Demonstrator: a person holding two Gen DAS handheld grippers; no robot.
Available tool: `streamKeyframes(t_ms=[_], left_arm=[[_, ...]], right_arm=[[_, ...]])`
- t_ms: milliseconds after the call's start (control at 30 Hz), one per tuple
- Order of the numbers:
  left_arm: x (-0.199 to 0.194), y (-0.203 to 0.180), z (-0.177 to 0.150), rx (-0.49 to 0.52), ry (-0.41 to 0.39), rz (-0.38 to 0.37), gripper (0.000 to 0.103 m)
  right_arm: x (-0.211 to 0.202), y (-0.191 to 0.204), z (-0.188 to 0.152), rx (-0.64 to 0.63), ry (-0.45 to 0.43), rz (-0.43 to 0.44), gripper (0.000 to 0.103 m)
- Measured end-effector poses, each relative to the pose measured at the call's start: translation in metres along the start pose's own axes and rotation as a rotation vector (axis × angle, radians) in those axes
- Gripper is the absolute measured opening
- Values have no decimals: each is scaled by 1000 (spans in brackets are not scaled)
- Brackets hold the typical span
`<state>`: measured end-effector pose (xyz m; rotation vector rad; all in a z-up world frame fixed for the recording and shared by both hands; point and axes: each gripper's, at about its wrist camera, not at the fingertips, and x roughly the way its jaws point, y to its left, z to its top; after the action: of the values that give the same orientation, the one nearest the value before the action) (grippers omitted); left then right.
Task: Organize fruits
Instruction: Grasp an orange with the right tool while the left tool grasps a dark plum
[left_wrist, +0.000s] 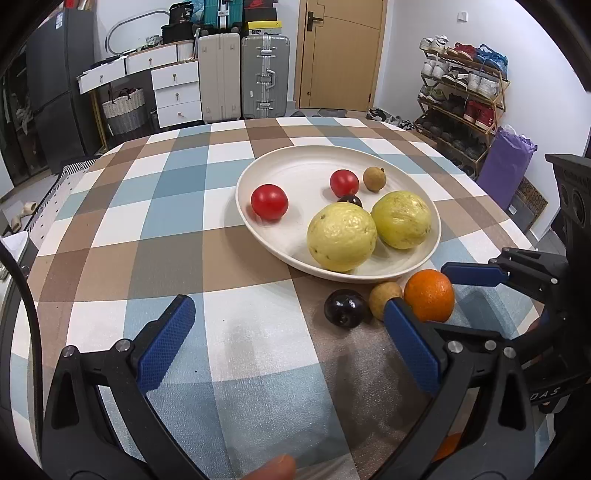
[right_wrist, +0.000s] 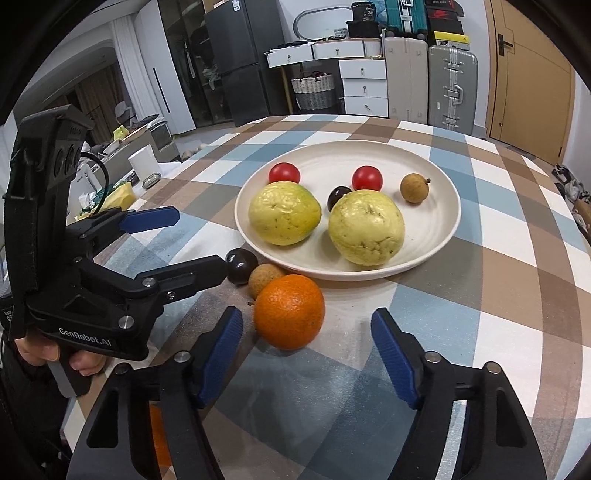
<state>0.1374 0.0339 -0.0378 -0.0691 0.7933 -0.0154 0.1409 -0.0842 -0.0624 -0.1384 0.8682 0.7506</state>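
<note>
In the left wrist view, a white plate (left_wrist: 258, 225) sits mid-table on a checked cloth and already holds six fruits: two red tomatoes, one at the left (left_wrist: 269, 202) and one farther back (left_wrist: 344, 182), a brown longan (left_wrist: 374, 178) at the far side, a dark plum (left_wrist: 350, 201) mostly hidden behind two large yellow-green guavas, one near (left_wrist: 341, 237) and one to its right (left_wrist: 401, 219). Three fruits are left on the table (left_wrist: 166, 236) just beside the plate's near rim: a dark plum (left_wrist: 346, 308), a longan (left_wrist: 384, 298) and an orange (left_wrist: 429, 295), clustered close together. The task looks about two thirds done. The left gripper (left_wrist: 288, 341) hovers in the near foreground, its jaws released and holding nothing. In the right wrist view, the same plate (right_wrist: 436, 236) carries the same six fruits. The orange (right_wrist: 289, 312) lies nearest the camera, ahead of the right gripper (right_wrist: 306, 360), whose jaws stand apart on either side and short of the fruit, not pressing on it. The loose longan (right_wrist: 264, 282) and plum (right_wrist: 241, 266) sit just beyond, near the plate's rim.
</note>
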Motion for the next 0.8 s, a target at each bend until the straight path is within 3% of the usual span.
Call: streamKeyframes(t_ms=[167, 433, 600, 800], left_arm=[[0, 0, 0, 1, 1, 1, 102], [0, 0, 0, 2, 1, 0, 102], [0, -1, 0, 2, 1, 1, 102], [0, -1, 0, 0, 7, -9, 102]], right_arm=[[1, 2, 0, -6, 1, 20, 59], [5, 1, 1, -4, 18, 41, 51], [5, 1, 1, -3, 17, 46, 41], [3, 4, 0, -14, 11, 42, 39]])
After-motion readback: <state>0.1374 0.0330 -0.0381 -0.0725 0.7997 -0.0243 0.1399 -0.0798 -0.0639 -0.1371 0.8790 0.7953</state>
